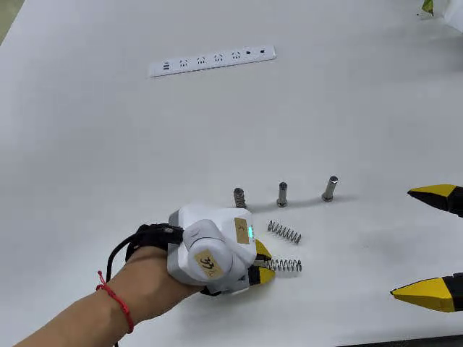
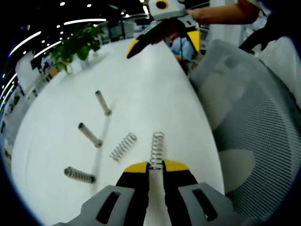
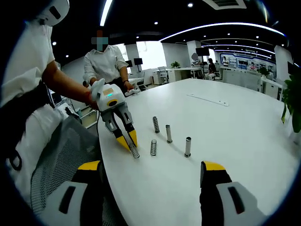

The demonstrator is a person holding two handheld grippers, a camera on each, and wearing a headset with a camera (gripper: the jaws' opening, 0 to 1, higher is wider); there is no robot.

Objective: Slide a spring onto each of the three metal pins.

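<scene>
My left gripper has its yellow-tipped jaws pinched almost together on one end of a gripped spring. It is a slim coil of bright steel wire with evenly spaced turns. It lies flat on the white table and points straight out past the jaw tips.

I take the middle pin as my mark. It is a short, polished grey metal cylinder standing upright, with nothing on it. The gripped spring is on my side of this pin, near it but apart from it. Between the two lies a loose spring of the same make. It rests at a slant on the table and touches neither the pin nor the gripped spring.

Just to the left of the middle pin, in the head view, stands the sprung pin. A spring is wound round it, and the coils cover most of its height. Just to the right of the middle pin stands the bare end pin, smooth and shiny like the middle one. The three pins form a row, each apart from the next.

My right gripper is well off to the right of the middle pin. Its jaws are spread wide with nothing between them.

A hand is wrapped round the white body of the left gripper, with a red cord at the wrist. Far beyond the middle pin, a white power strip lies flat across the table.
</scene>
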